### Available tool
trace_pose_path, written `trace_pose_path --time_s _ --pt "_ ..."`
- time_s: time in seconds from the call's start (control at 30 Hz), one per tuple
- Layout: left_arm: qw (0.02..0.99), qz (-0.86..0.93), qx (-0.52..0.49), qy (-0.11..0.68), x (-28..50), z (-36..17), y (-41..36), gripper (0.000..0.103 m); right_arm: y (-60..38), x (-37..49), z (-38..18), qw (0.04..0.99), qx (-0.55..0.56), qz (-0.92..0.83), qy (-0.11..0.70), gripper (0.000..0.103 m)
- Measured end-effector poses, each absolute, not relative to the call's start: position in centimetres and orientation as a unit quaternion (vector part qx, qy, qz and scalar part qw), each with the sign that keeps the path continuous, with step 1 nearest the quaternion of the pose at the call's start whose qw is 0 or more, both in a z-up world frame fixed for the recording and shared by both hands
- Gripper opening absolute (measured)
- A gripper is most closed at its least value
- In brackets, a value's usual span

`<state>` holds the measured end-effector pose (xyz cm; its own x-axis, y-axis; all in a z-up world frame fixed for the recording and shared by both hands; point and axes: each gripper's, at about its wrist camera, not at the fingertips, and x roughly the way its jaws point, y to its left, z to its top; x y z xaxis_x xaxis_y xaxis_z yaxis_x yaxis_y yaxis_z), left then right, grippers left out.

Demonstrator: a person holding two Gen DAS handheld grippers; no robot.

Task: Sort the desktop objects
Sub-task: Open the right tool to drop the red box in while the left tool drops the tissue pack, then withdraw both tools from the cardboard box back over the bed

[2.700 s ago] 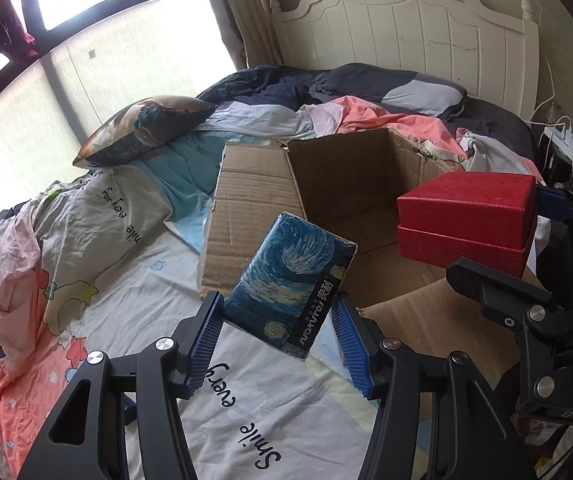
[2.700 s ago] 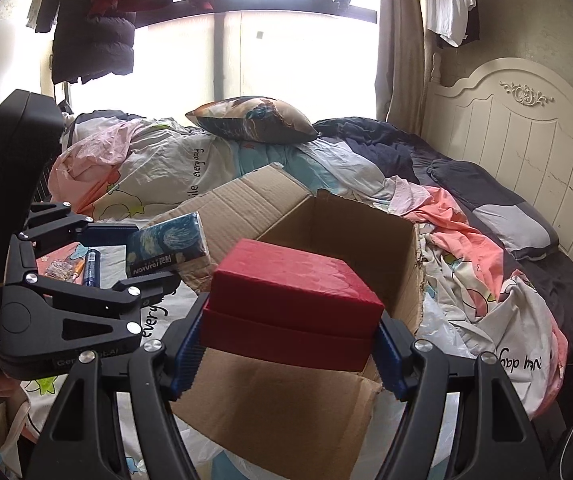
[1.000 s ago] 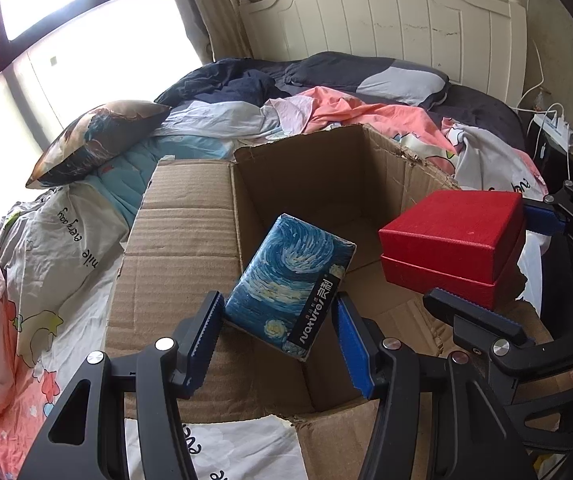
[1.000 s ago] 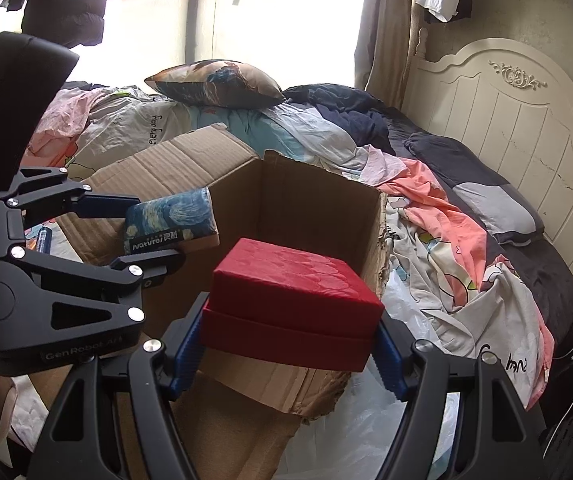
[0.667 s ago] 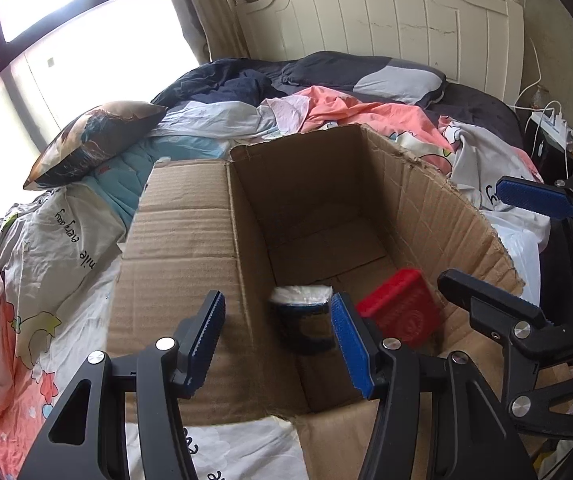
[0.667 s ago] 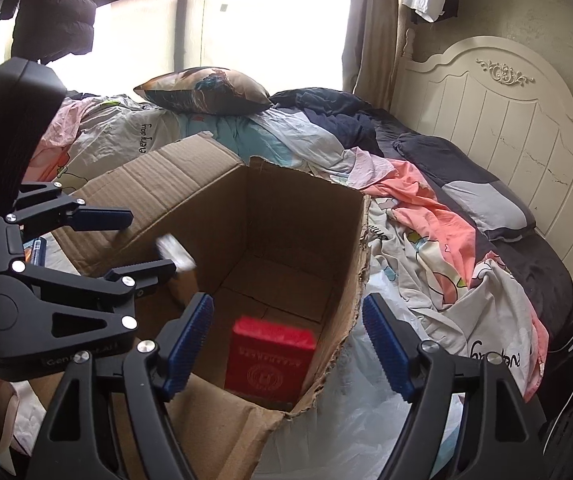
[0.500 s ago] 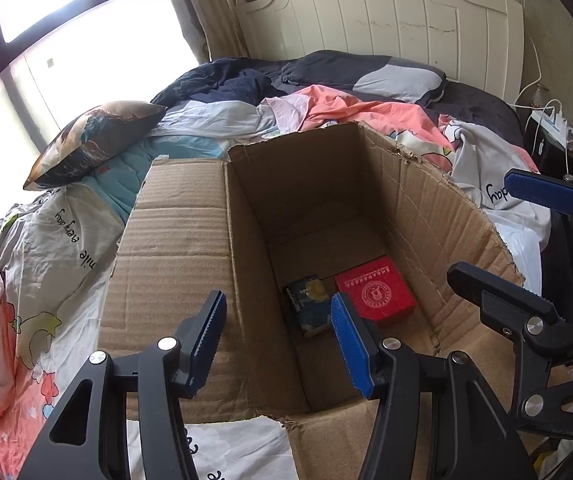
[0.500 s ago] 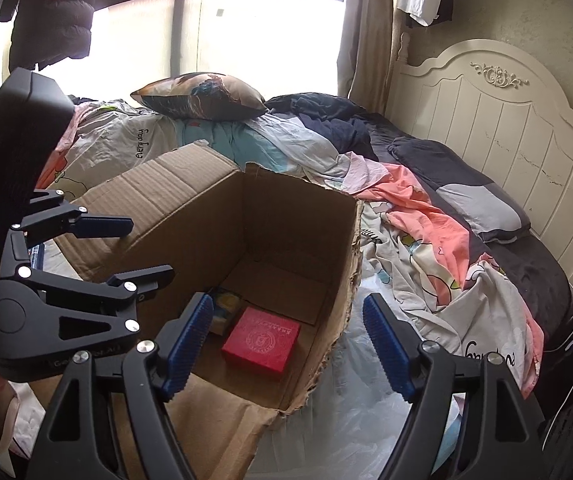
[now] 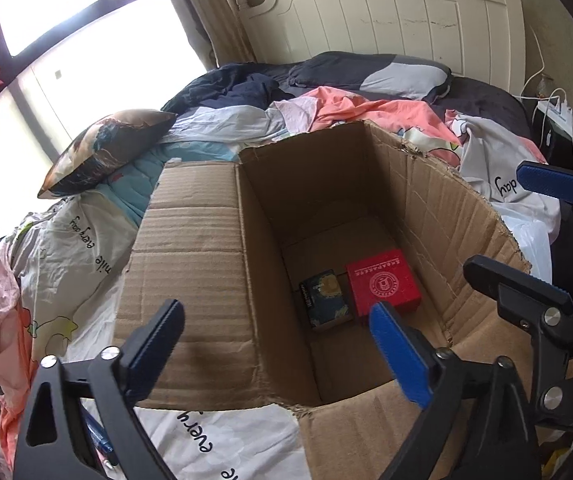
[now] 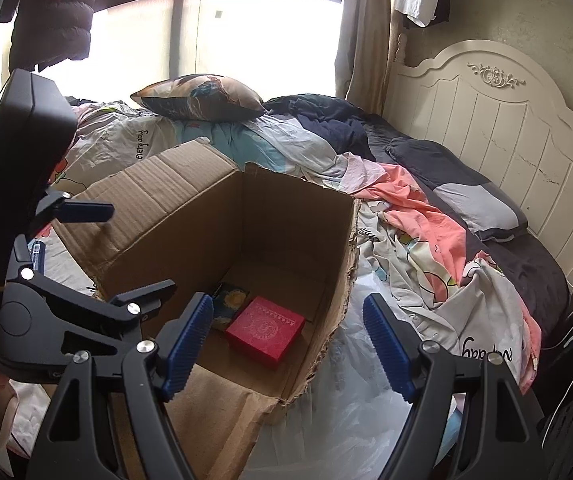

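An open cardboard box (image 9: 190, 280) stands on the bed. On its floor lie a red gift box (image 9: 382, 284) and, touching its left side, a blue starry-print pack (image 9: 324, 300). My left gripper (image 9: 276, 310) hovers over the box's near edge, its jaws opening wide with nothing between them. My right gripper (image 10: 286, 304) hangs open above the box's right wall, also holding nothing. The right wrist view shows the red gift box (image 10: 264, 328) and the pack (image 10: 230, 300) below its fingers. The left gripper (image 10: 136, 248) is at the left there.
Crumpled bedding surrounds the box, with a dark printed pillow (image 9: 106, 148) at the left and a white headboard (image 9: 406, 12) behind. Cables and a power strip (image 9: 558, 112) sit at the far right. A white plastic bag (image 10: 346, 400) lies beside the box's right wall.
Both grippers let go: the starry pack and the red gift box dropped from the jaws and came to rest on the box floor. The left jaws have since spread much wider.
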<state>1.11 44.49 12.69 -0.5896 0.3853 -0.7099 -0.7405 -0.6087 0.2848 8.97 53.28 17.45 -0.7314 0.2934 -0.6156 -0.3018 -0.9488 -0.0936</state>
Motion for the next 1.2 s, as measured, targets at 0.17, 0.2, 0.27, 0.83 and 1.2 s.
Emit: trace_pose_path --time_s 0.17,0.2,0.27,0.83,1.2 --pt "0.322 0.846 -0.314 0.287 1.3 12.9 42.9 0.103 52.3 9.1 17.5 0.161 -0.330 0.930 0.003 0.078" --pt "0.320 0.846 -0.314 0.288 1.5 12.8 42.6 0.103 52.0 9.2 17.5 0.159 -0.330 0.930 0.002 0.078" --pt "0.316 0.849 -0.311 0.288 1.7 12.8 41.6 0.103 51.3 9.3 17.5 0.155 -0.329 0.932 0.000 0.078" --pt "0.256 0.876 -0.322 0.253 1.3 13.3 29.6 0.103 41.2 8.1 17.7 0.097 -0.331 0.936 -0.066 0.078" --pt "0.193 0.887 -0.364 0.207 -2.1 11.2 20.0 0.103 33.1 5.1 16.4 0.038 -0.335 0.935 -0.112 0.078"
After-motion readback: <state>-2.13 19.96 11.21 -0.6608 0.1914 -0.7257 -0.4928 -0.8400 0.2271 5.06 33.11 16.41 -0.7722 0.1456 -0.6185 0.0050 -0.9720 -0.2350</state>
